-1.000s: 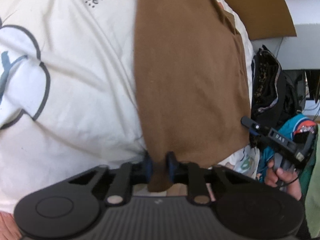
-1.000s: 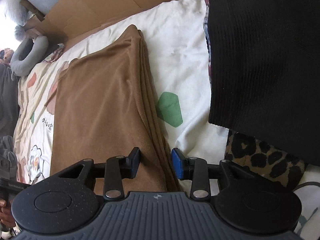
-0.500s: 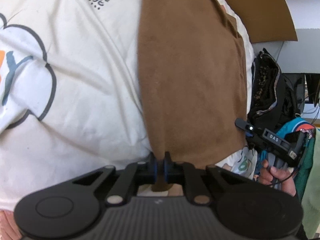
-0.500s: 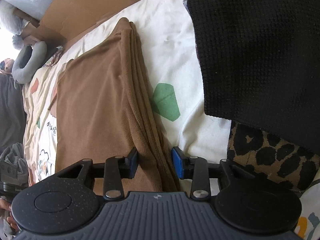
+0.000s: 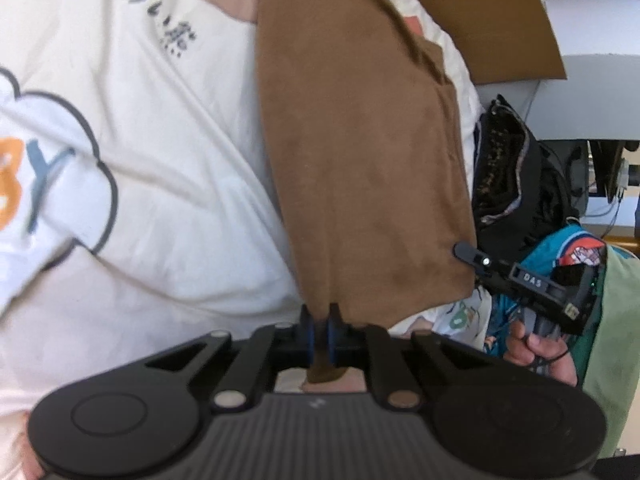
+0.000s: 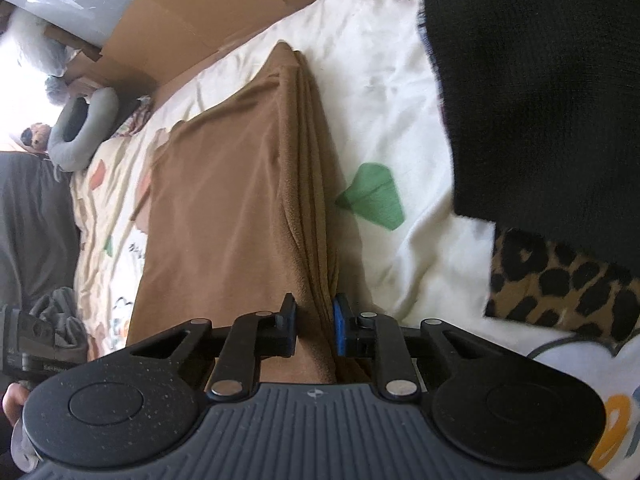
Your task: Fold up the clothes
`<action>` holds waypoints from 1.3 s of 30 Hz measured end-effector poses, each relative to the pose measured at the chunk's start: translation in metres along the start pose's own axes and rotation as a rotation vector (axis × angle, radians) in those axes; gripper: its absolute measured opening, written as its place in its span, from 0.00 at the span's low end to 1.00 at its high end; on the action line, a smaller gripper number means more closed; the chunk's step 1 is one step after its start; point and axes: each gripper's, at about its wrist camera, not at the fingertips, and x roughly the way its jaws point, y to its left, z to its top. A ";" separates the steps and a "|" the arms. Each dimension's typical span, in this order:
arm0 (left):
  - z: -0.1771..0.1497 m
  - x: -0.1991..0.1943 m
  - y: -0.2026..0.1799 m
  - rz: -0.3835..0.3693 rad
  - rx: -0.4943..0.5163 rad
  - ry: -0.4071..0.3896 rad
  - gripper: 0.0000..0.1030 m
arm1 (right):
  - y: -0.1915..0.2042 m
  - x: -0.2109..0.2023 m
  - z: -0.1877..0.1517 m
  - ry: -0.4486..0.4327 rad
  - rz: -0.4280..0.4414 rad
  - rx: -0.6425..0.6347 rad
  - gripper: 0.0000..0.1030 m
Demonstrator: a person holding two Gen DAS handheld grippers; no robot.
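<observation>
A brown garment lies folded on a cream printed bed sheet. My left gripper is shut on its near corner, and a flap of brown cloth hangs down between the pads. In the right wrist view the same brown garment stretches away from me with its stacked folded edge on the right. My right gripper is closing on that layered edge, which fills the gap, with both pads against the cloth. The far end of the garment rests on the sheet.
A black knit garment and leopard-print cloth lie right of the brown garment. Cardboard lines the far side of the bed, with a grey neck pillow at far left. A pile of dark clothes sits beyond the garment's right edge.
The left gripper has risen a little with the brown corner still pinched. The right jaws have narrowed from wide apart onto the folded edge.
</observation>
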 end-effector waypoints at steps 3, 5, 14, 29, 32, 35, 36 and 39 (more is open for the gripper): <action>0.002 -0.006 -0.004 0.018 0.017 -0.003 0.05 | 0.000 0.000 -0.006 0.010 0.022 0.024 0.17; 0.003 -0.011 -0.001 0.032 0.018 0.000 0.05 | 0.002 0.002 -0.014 0.024 0.031 0.031 0.16; -0.002 -0.033 0.018 0.084 0.003 0.025 0.05 | 0.008 0.011 -0.049 0.097 0.101 0.082 0.15; -0.011 -0.040 0.044 0.187 -0.018 0.051 0.26 | 0.020 0.032 -0.073 0.249 0.129 0.032 0.25; -0.006 -0.046 0.044 0.200 0.006 0.014 0.32 | 0.022 0.026 -0.067 0.223 0.117 0.015 0.40; 0.007 -0.049 0.039 0.189 0.017 -0.030 0.39 | 0.018 0.021 -0.059 0.183 0.110 0.024 0.46; 0.011 -0.049 0.038 0.184 0.020 -0.045 0.39 | 0.016 0.020 -0.055 0.172 0.108 0.029 0.46; 0.026 -0.047 0.035 0.174 0.033 -0.078 0.39 | 0.016 0.021 -0.042 0.142 0.103 0.030 0.46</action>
